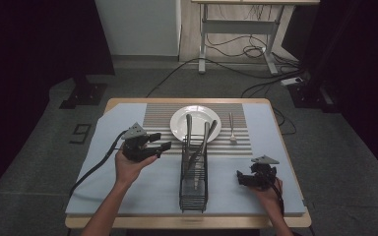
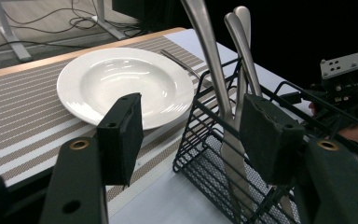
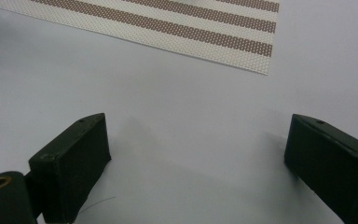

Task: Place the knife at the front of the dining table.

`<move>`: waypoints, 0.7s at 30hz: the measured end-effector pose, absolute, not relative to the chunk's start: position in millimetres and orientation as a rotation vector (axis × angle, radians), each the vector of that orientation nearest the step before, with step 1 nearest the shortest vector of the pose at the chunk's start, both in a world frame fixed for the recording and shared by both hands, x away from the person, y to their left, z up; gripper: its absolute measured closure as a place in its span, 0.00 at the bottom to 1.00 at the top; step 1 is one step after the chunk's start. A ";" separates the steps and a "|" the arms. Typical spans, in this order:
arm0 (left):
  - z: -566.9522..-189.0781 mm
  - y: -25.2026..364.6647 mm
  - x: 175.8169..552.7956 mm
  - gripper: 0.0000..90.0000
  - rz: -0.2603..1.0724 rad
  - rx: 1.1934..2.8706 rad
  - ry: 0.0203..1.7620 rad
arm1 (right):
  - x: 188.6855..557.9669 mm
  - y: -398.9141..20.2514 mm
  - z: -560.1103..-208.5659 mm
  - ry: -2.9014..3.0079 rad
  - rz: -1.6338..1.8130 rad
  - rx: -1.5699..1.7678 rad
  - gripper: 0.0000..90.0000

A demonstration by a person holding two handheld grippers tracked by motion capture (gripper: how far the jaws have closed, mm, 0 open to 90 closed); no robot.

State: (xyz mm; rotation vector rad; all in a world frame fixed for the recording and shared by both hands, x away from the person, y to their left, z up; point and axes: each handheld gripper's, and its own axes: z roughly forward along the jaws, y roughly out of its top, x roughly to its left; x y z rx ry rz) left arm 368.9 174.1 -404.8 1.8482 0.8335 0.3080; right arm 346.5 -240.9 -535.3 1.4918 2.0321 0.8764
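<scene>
Likely next: lifting a utensil handle (image 2: 214,70) out of the black wire caddy (image 1: 193,182); best approached level, closing squarely across the steel shaft, clear of the wire rim. Left gripper (image 1: 152,145) raised, tilted toward caddy and white plate (image 1: 195,123), jaws wide, empty. Right gripper (image 1: 248,178) low over the blue mat (image 3: 168,130), jaws wide, empty, wrist relaxed.
</scene>
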 end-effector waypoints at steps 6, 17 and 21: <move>-401.8 168.9 375.4 0.45 0.293 1.852 0.832 | 346.6 -240.9 -535.3 2.033 0.876 1.492 0.07; -402.3 152.2 389.6 0.45 0.269 1.872 0.816 | 346.6 -240.9 -535.3 2.033 0.875 1.492 0.07; -398.8 147.2 392.6 0.46 0.267 1.870 0.811 | 346.7 -240.9 -535.4 2.032 0.876 1.491 0.07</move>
